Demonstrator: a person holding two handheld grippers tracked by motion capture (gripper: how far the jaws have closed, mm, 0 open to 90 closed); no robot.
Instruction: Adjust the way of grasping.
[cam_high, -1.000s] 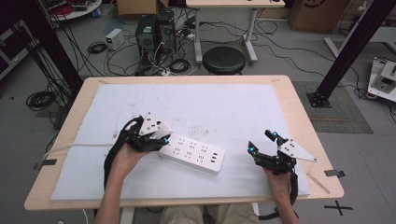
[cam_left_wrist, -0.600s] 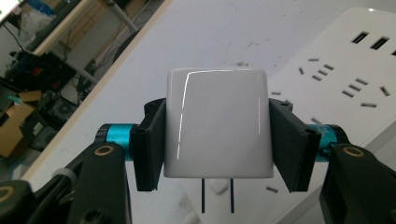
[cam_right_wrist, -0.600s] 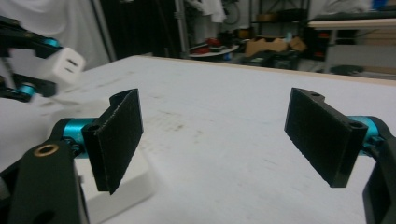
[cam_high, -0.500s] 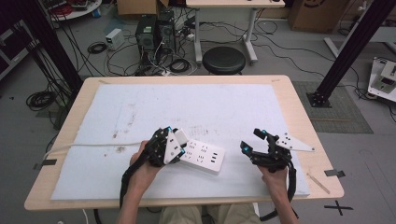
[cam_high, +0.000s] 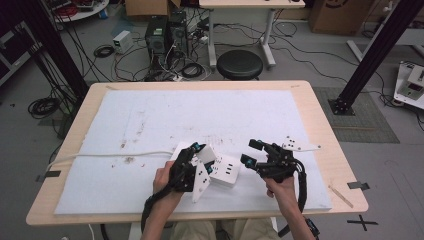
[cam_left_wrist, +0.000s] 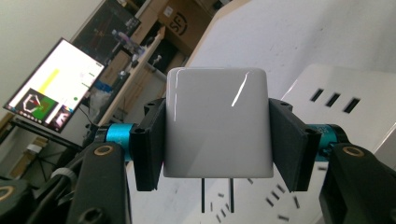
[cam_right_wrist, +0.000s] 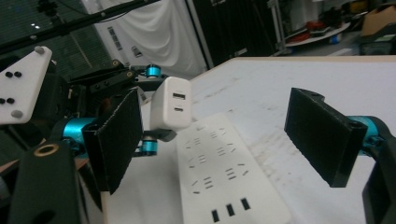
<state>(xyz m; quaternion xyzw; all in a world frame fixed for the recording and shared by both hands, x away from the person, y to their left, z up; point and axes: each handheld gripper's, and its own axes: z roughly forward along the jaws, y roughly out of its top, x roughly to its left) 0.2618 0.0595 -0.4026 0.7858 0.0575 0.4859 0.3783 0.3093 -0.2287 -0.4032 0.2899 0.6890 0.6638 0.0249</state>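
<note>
Since a moment ago the left gripper (cam_high: 202, 156), clamped on the white charger (cam_left_wrist: 217, 122), has moved right and now holds it just above the power strip (cam_high: 227, 171). The right gripper (cam_high: 250, 151) waits beside, jaws apart, holding nothing. I judge that plugging its 2 prongs in comes next.

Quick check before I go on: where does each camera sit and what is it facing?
High view: above the person's side, looking down on the table; both forearms and claws enter below.
Left gripper view: rides the left claw, looking along its jaws clamped on the white charger.
Right gripper view: rides the open right claw, facing the left claw.
Shared: charger and power strip.
</note>
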